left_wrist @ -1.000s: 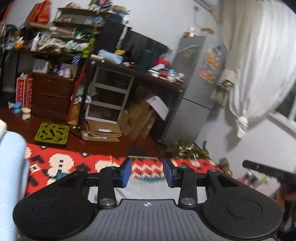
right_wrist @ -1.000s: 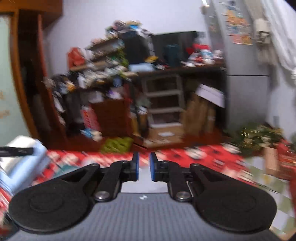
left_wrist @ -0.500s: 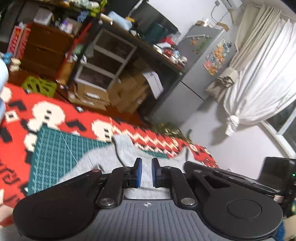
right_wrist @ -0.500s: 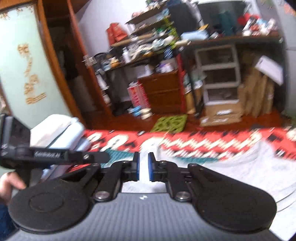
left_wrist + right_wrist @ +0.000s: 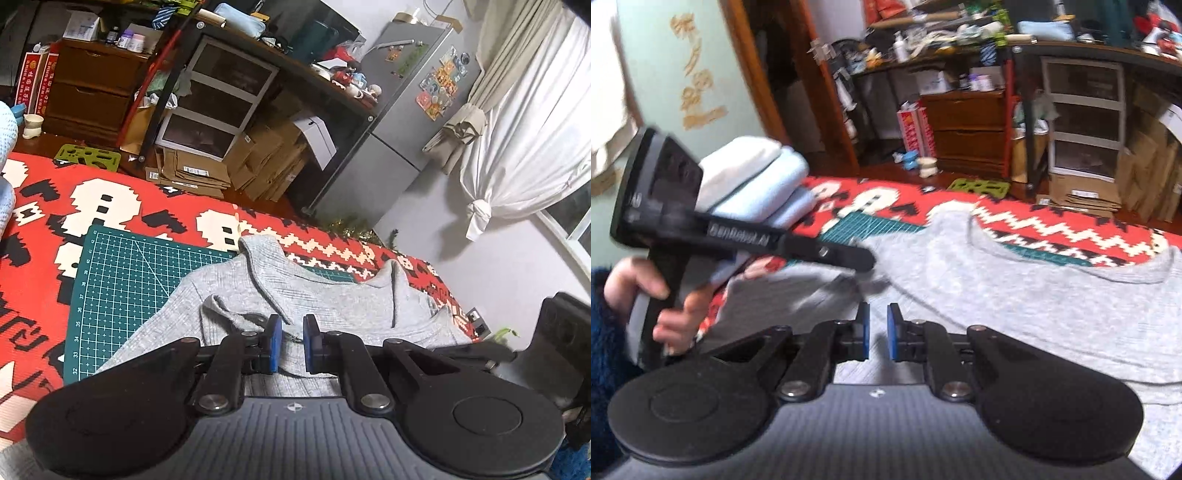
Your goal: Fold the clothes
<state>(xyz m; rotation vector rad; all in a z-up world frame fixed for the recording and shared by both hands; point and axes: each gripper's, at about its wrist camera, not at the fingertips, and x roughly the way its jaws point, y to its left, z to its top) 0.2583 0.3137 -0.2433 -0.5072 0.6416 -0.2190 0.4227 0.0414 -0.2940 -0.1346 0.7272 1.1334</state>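
Left wrist: left gripper (image 5: 289, 341) (tilted down) pinches grey sweater (image 5: 332, 299).

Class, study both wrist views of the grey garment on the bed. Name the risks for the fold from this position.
1. The left gripper looks nearly shut on a raised fold of the grey garment; such a thin pinch may slip.
2. The garment is rumpled, so folding now may trap creases.
3. The right gripper, nearly shut with nothing visibly held, is close to the left gripper's fingers; they may collide.
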